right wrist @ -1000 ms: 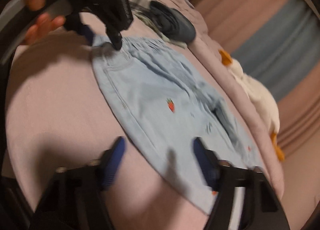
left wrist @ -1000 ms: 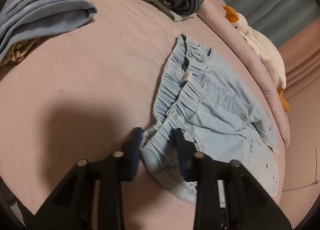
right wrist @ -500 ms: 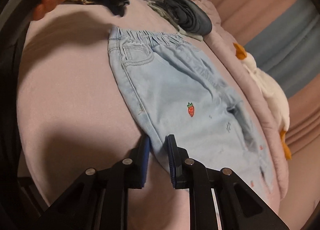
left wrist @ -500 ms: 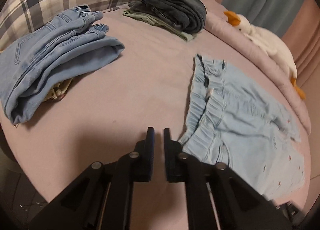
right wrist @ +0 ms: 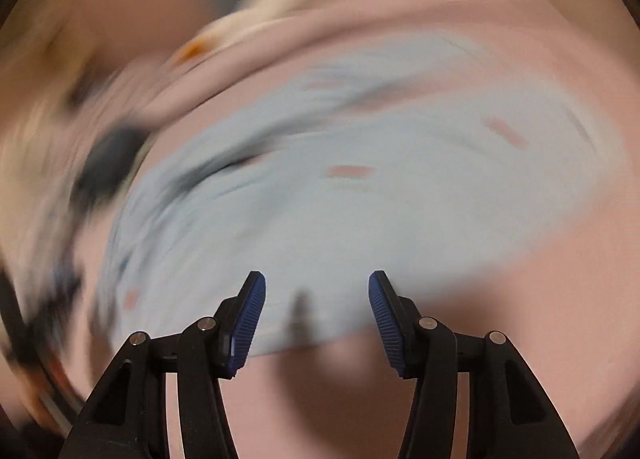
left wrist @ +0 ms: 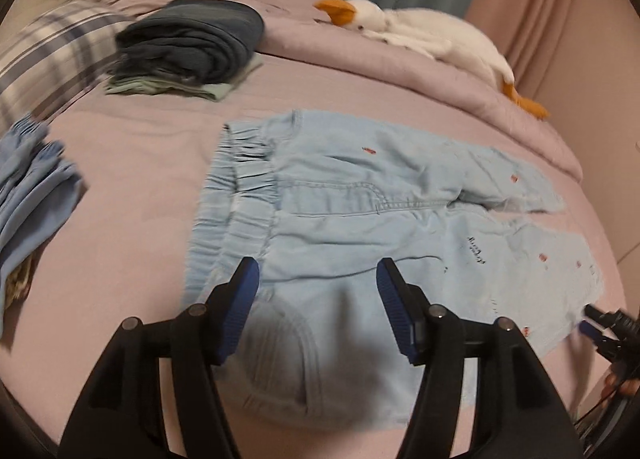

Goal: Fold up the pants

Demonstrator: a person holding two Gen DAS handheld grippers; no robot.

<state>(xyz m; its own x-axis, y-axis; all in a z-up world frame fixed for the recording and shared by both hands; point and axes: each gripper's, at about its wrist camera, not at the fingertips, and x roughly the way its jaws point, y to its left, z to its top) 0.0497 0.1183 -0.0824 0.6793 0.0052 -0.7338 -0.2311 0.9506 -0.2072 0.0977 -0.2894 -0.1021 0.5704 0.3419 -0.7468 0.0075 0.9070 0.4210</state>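
Light blue pants (left wrist: 360,227) with small red prints lie spread flat on the pink bed, waistband to the left, legs to the right. My left gripper (left wrist: 318,275) is open and empty, just above the near hip of the pants. My right gripper (right wrist: 317,287) is open and empty over the near edge of the pants (right wrist: 340,199); that view is badly blurred. The right gripper also shows in the left wrist view (left wrist: 600,325) at the far right, near the leg hems.
A folded dark pile (left wrist: 192,43) on green cloth lies at the back left. Folded blue jeans (left wrist: 28,183) lie at the left edge. A plaid pillow (left wrist: 44,59) and a white goose toy (left wrist: 424,35) lie along the back.
Both grippers were shut half a second ago and are open now. The left gripper has swung right over the pants. The right view has turned fast and is blurred.
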